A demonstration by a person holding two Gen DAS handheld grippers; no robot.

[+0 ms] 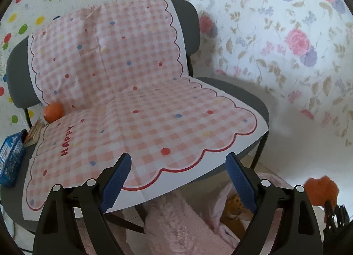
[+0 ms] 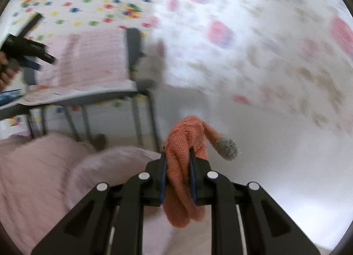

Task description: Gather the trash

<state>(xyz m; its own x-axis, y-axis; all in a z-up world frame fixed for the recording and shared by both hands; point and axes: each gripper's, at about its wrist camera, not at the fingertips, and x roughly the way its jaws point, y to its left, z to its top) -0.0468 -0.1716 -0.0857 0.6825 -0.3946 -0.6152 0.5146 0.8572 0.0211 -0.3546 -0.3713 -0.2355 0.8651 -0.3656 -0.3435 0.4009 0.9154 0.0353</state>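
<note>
Orange knitted sock, seemingly grey-toed, pinched in the right gripper.

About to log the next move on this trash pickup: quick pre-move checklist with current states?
1. Right claw shut on the orange knitted sock: ok, pads pinch the fabric on both sides.
2. Sock clear of the pink fluffy blanket: ok in the right wrist view, though its lower end hangs slack.
3. Left claw free: ok, open with nothing between the pads.
4. Blue basket reachable at the chair's edge: cannot tell, only a corner shows.
5. Other items left: not ok, an orange fruit sits on the checked paper cover.
6. Right wrist view sharp: not ok, background is motion-blurred.
</note>
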